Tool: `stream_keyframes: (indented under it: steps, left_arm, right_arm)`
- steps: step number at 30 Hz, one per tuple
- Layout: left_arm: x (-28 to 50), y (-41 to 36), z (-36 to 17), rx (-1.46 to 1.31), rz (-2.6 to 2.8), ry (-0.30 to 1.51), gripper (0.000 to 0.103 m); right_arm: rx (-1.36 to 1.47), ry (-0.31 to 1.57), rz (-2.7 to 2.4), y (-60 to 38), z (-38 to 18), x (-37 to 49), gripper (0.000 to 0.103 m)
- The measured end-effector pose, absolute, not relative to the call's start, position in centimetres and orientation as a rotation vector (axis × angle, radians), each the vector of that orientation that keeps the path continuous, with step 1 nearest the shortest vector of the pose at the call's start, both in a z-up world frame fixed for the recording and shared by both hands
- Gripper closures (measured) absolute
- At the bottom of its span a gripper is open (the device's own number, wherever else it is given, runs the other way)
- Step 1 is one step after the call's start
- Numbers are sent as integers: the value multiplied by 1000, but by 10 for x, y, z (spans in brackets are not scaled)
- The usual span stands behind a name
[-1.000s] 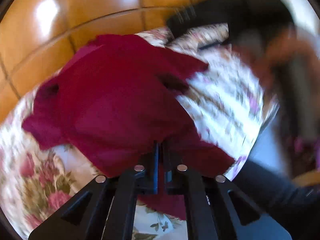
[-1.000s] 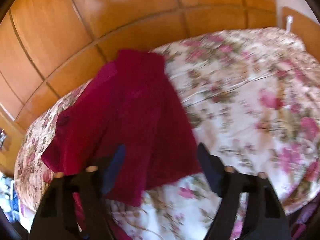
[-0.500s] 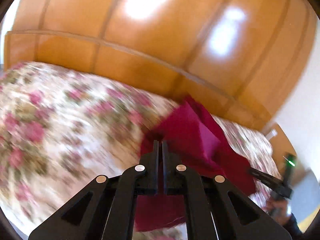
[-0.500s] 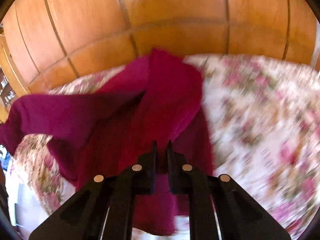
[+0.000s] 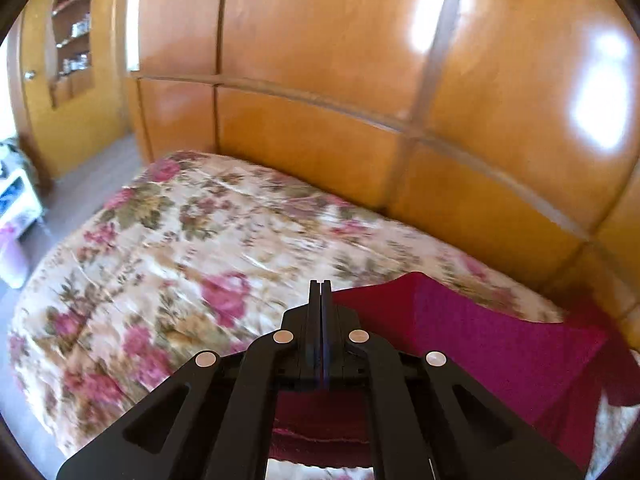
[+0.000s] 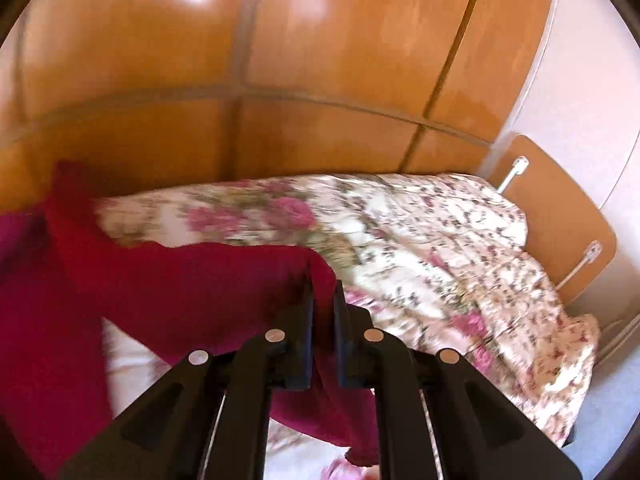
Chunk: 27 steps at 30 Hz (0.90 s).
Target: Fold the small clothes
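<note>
A dark red garment (image 5: 480, 344) is held up above the floral bedspread (image 5: 192, 248). My left gripper (image 5: 320, 286) is shut on one edge of it; the cloth stretches off to the right and hangs below the jaws. My right gripper (image 6: 323, 280) is shut on another edge of the same garment (image 6: 168, 280), which stretches off to the left and droops under the jaws. The cloth is pulled fairly taut between the two grippers.
The bed (image 6: 440, 248) has a glossy wooden headboard and wall panels (image 5: 360, 80) behind it. A wooden nightstand (image 6: 560, 232) stands at the bed's right. A doorway and shelves (image 5: 72, 40) lie at the far left, with floor beside the bed.
The right gripper, open a second ago, has closed on the garment. Both grippers have lifted it off the bed and swung apart, spreading the cloth between them.
</note>
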<state>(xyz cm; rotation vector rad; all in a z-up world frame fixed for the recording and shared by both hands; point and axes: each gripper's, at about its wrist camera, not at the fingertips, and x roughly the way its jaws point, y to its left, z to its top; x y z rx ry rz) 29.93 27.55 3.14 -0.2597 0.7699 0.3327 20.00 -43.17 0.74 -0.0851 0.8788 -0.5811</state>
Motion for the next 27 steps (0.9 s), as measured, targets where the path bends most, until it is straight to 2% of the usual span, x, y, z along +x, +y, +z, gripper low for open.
stream_keyframes:
  steps: [2, 4, 5, 6, 7, 8, 9, 12, 20, 22, 23, 24, 25, 26, 27]
  left_arm:
    - [311, 281, 25, -224, 408, 801, 103]
    - [322, 289, 14, -245, 410, 844, 103]
    - [321, 291, 11, -252, 417, 850, 103]
    - [320, 291, 9, -251, 416, 850, 98]
    - [316, 291, 8, -253, 402, 848, 77]
    - [308, 289, 7, -262, 385, 833, 60]
    - [300, 286, 8, -269, 379, 809, 32]
    - [260, 269, 11, -298, 254, 741, 29]
    - [160, 183, -41, -453, -318, 854, 29]
    - [150, 160, -54, -480, -381, 880, 26]
    - [148, 145, -61, -496, -417, 897, 26]
    - [148, 133, -66, -505, -441, 911, 26]
    - [149, 120, -70, -515, -464, 923, 26]
    - [151, 113, -73, -517, -475, 929, 26]
    - [153, 102, -76, -515, -497, 945, 42]
  right_arm:
    - [-99, 911, -616, -440, -3, 212, 95]
    - [-95, 920, -623, -444, -9, 222, 89]
    - [-99, 914, -617, -444, -7, 220, 77]
    - [-109, 902, -616, -442, -6, 221, 53]
    - [-119, 873, -611, -437, -1, 216, 44]
    - [-122, 849, -594, -431, 4, 206, 37]
    - [-121, 838, -570, -425, 9, 195, 34]
    - [-68, 827, -477, -403, 12, 170, 25]
    - [304, 1061, 4, -336, -47, 77, 25]
    - [337, 1100, 50, -318, -64, 68, 25]
    - [355, 1114, 59, -312, -71, 66, 30]
    - [373, 1130, 69, -307, -78, 66, 39]
    - [355, 1131, 59, -299, -81, 66, 42]
    - [319, 1125, 52, -294, -79, 67, 54]
    - [313, 1126, 72, -290, -76, 67, 75]
